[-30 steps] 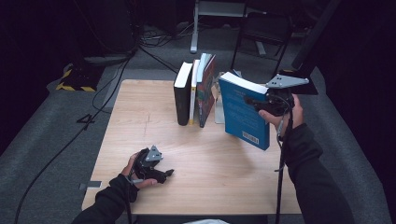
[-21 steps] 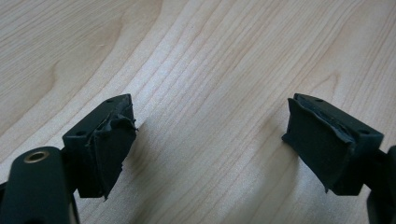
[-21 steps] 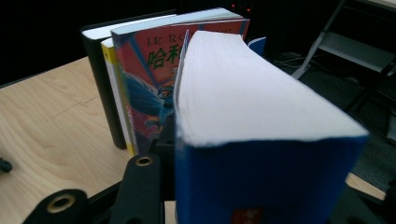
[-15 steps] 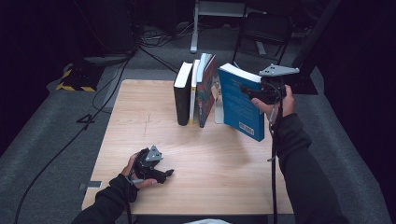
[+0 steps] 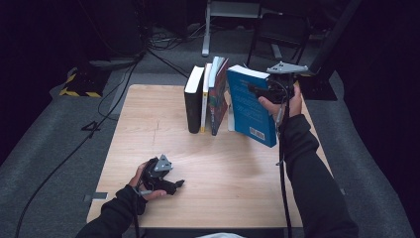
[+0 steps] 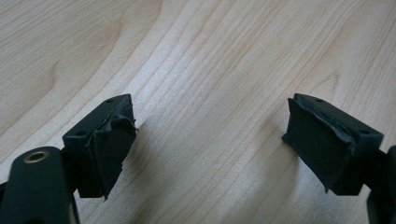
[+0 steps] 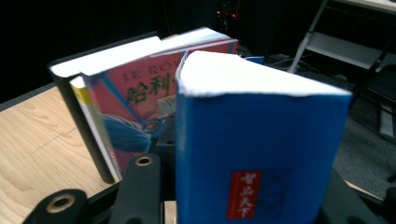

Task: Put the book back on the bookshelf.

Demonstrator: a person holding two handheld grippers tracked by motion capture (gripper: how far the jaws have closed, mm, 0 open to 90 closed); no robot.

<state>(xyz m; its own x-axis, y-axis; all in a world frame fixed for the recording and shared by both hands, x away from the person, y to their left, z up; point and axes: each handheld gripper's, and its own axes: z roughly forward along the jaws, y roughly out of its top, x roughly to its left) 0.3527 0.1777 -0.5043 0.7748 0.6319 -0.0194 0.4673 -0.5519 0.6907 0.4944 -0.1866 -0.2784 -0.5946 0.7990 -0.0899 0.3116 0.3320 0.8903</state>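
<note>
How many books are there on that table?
5, it seems. Four stand in a row at the far edge: a black book, a yellow-edged book, a colourful book and a thin white one, partly hidden. The right gripper holds the blue book.

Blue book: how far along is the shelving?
Done: three books stand upright in a row at the table's far edge. In hand: the right gripper is shut on the blue book, held tilted just right of the row, apart from it. Left: stand it against the row and let go. The left gripper rests open on the table.
</note>
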